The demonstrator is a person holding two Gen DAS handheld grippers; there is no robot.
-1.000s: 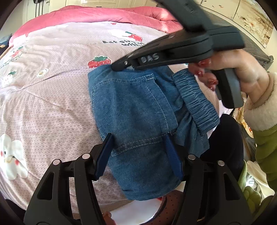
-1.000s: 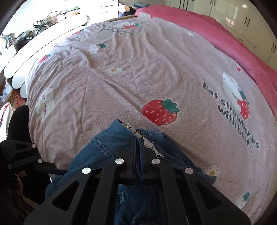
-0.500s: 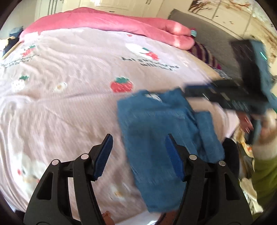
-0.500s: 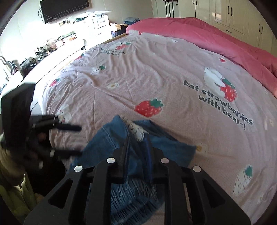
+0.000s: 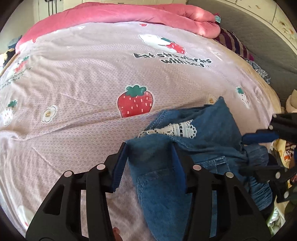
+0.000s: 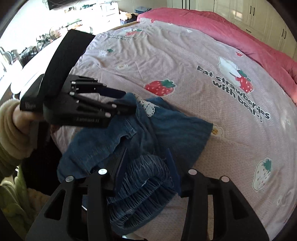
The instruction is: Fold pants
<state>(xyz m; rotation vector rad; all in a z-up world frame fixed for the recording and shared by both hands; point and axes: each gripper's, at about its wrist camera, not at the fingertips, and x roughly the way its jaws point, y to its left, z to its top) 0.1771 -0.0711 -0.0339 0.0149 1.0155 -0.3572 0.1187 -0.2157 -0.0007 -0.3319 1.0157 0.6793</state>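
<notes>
Blue denim pants (image 5: 213, 133) lie folded on a pink strawberry-print bedcover (image 5: 83, 92), near its edge. A white lace trim (image 5: 176, 129) shows at the far hem. My left gripper (image 5: 150, 163) straddles the far left corner of the denim, its jaws closing with cloth between the pads. In the right wrist view it (image 6: 123, 101) reaches in from the left beside the lace (image 6: 148, 109). My right gripper (image 6: 146, 166) hangs over the gathered elastic waistband (image 6: 144, 176), jaws opening and gripping nothing. One of its fingers (image 5: 259, 136) shows at the right.
A pink duvet (image 5: 130, 14) is rolled along the far side of the bed. Striped and dark cloths (image 5: 233, 44) lie at the far right. A hand in a cream cuff and green sleeve (image 6: 13, 133) holds the left gripper. White cupboards (image 6: 250, 11) stand behind.
My right gripper let go of the lace hem, drew back to the waistband and opened. My left gripper moved from the near fold up to the far hem corner and narrowed.
</notes>
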